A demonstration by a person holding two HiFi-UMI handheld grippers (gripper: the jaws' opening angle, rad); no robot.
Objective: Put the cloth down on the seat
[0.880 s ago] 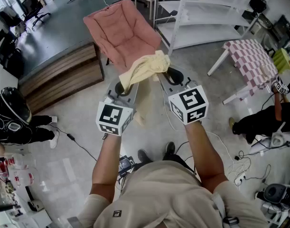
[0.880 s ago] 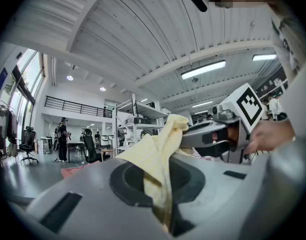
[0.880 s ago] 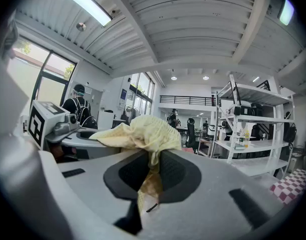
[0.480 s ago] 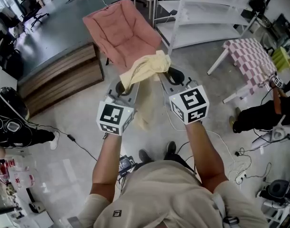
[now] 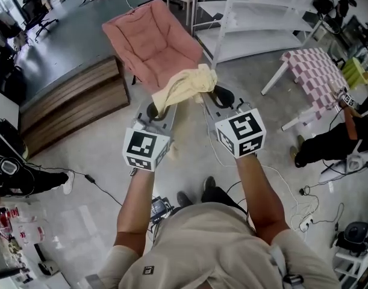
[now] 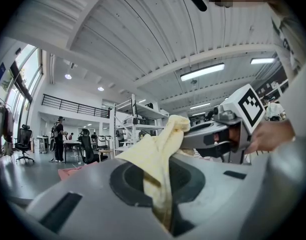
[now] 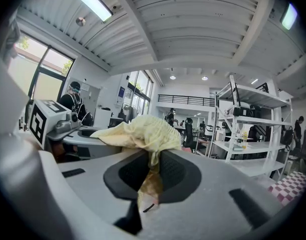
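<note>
A pale yellow cloth (image 5: 182, 85) stretches between both grippers, with a loose end hanging toward the floor below them. My left gripper (image 5: 158, 111) is shut on one end; in the left gripper view the cloth (image 6: 155, 156) runs down into the closed jaws (image 6: 163, 194). My right gripper (image 5: 217, 96) is shut on the other end, where the cloth (image 7: 140, 131) bunches over the pinched jaws (image 7: 150, 176). The pink cushioned seat (image 5: 152, 40) stands on the floor just beyond the grippers. The cloth hangs in the air in front of it, apart from it.
A wooden platform (image 5: 75, 98) lies left of the seat. White shelving (image 5: 262, 23) stands to its right, and a pink checkered bench (image 5: 319, 71) further right. Cables (image 5: 304, 197) trail across the floor. One person (image 5: 27, 173) is at the left edge, another (image 5: 334, 146) at the right.
Both grippers keep their grip and their pose. The hanging end of the cloth has swung. The wearer's feet have stepped, and the floor has shifted a little in the view.
</note>
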